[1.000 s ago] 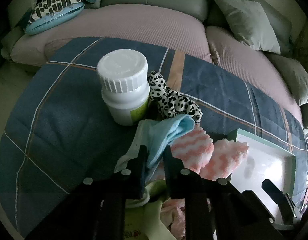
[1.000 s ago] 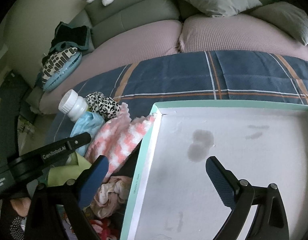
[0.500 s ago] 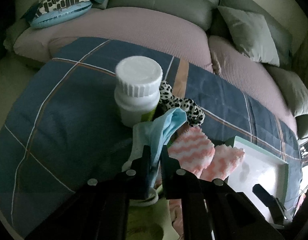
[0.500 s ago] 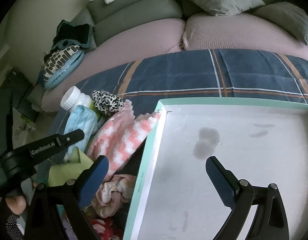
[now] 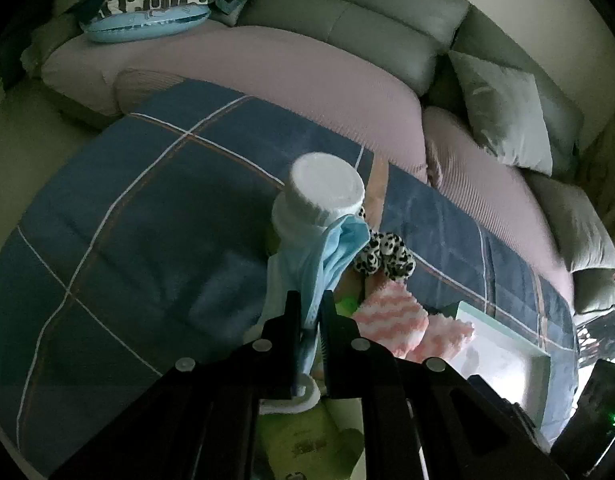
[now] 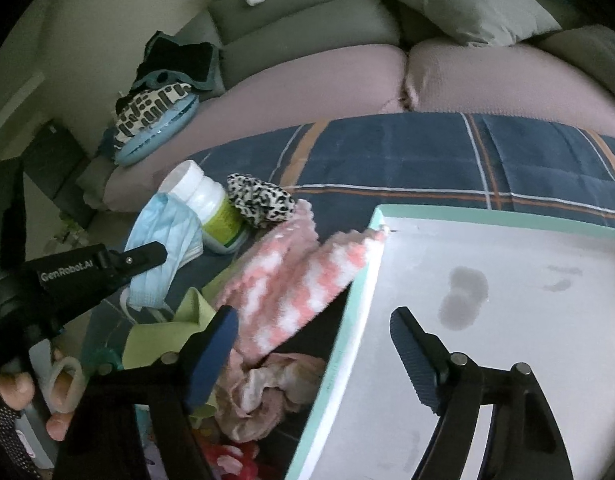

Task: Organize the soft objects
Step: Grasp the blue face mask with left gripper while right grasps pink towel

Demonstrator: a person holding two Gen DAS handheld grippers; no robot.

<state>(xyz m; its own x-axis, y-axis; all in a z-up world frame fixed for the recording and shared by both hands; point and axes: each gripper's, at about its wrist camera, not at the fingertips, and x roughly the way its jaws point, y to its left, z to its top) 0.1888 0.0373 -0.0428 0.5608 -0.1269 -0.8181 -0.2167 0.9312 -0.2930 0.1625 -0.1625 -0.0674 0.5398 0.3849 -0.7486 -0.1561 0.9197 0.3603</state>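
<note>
Setting: sofa with a plaid blue blanket (image 5: 147,216) over it
Left hand-held gripper (image 5: 309,312): pinched on the blue face mask (image 5: 331,252), lifted beside the pill bottle (image 5: 319,204)
Right hand-held gripper (image 6: 315,344): fingers apart over the white tray (image 6: 507,280), holding nothing
Tip: I'd lift slowly so the ear loops don't tip the bottle
Count: one mask, one bottle, one leopard scrunchie (image 6: 261,200), two pink striped socks (image 6: 291,280)

Blue face mask (image 5: 331,256), pinched in left gripper (image 5: 310,312), now higher, overlapping white bottle (image 5: 319,204)

"GenRobot.AI" on left tongs (image 6: 157,254) arm.
</note>
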